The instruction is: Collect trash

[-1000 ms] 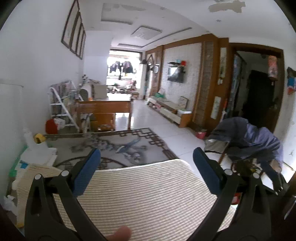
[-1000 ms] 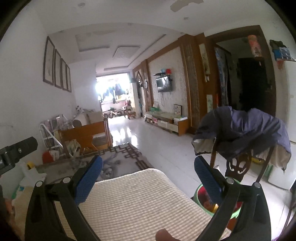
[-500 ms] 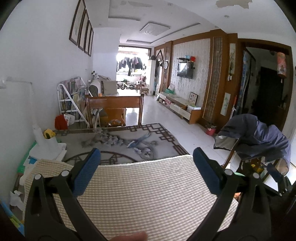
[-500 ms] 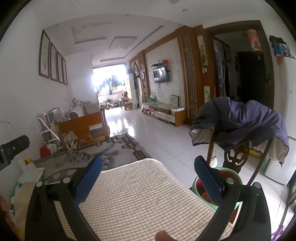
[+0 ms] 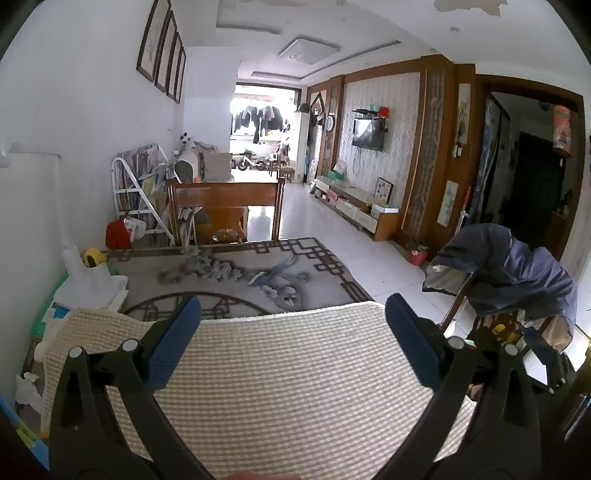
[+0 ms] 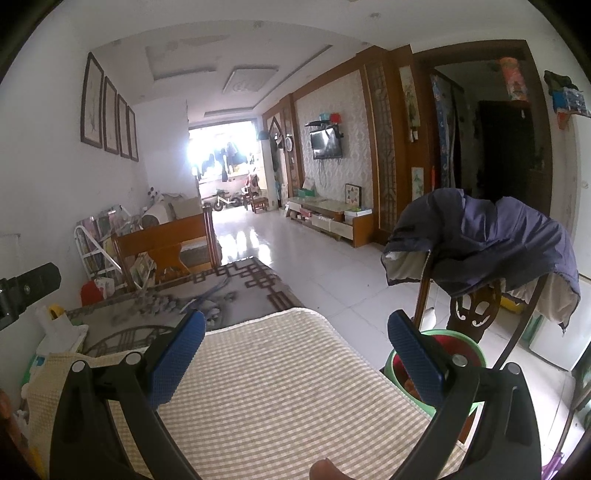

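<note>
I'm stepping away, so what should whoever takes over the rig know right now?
Left tool: open, empty, above the checked mat.
Right tool: open, empty, above the same mat.
Crumpled white scrap lies at the mat's left edge beside the white stack.
Green bin, red-lined, stands on the floor right of the mat, under the chair with the blue jacket.
Done: nothing held.
Left: pick up trash and carry it to the bin.

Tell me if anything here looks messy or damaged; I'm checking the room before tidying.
Two things stand out. A dark blue jacket is slung loosely over a wooden chair instead of hung up. Ceiling paint is peeling in patches. Crumpled white paper also lies beside the checked mat, at its left edge.
</note>
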Action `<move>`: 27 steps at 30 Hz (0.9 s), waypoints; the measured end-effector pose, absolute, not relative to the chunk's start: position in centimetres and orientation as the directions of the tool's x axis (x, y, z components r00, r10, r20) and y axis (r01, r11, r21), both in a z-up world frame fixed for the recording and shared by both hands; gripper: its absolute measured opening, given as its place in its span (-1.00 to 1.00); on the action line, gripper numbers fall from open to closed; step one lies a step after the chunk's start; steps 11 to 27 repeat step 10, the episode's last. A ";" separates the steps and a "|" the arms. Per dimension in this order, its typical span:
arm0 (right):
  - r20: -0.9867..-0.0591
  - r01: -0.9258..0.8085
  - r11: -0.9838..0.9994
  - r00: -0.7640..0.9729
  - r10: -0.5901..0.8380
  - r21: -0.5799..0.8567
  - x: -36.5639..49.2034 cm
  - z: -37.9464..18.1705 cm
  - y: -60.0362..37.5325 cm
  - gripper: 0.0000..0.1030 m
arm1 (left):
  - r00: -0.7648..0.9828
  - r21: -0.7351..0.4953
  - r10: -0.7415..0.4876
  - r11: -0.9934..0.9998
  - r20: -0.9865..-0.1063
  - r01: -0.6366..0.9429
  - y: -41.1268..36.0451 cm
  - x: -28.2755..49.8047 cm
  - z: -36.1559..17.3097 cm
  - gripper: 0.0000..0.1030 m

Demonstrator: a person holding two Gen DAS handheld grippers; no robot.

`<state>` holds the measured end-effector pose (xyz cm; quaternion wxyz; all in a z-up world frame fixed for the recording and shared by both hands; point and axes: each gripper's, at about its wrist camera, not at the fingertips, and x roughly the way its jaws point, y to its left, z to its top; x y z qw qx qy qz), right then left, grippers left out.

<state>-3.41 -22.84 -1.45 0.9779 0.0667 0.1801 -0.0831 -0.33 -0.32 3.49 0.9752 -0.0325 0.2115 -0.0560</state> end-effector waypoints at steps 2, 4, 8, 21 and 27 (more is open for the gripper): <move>-0.375 0.184 0.978 0.917 -0.134 0.099 -3.2 -1.8 -22.8 0.86 | 0.899 -0.092 -0.125 0.991 -0.420 0.095 -0.4 -0.3 3.1 0.90; -0.401 0.169 0.981 0.908 -0.119 0.093 -2.6 -2.5 -22.9 0.86 | 0.894 -0.089 -0.119 0.992 -0.432 0.089 -0.5 -0.1 2.8 0.90; -0.494 0.131 0.990 0.865 -0.085 0.058 -0.1 -5.9 -22.7 0.86 | 0.869 -0.080 -0.131 0.991 -0.478 0.105 -0.7 0.4 1.8 0.90; -0.545 0.112 0.994 0.834 -0.084 0.019 1.4 -8.3 -22.4 0.86 | 0.865 -0.079 -0.115 0.993 -0.488 0.087 -0.5 0.4 1.3 0.90; -0.545 0.112 0.994 0.834 -0.084 0.019 1.4 -8.3 -22.4 0.86 | 0.865 -0.079 -0.115 0.993 -0.488 0.087 -0.5 0.4 1.3 0.90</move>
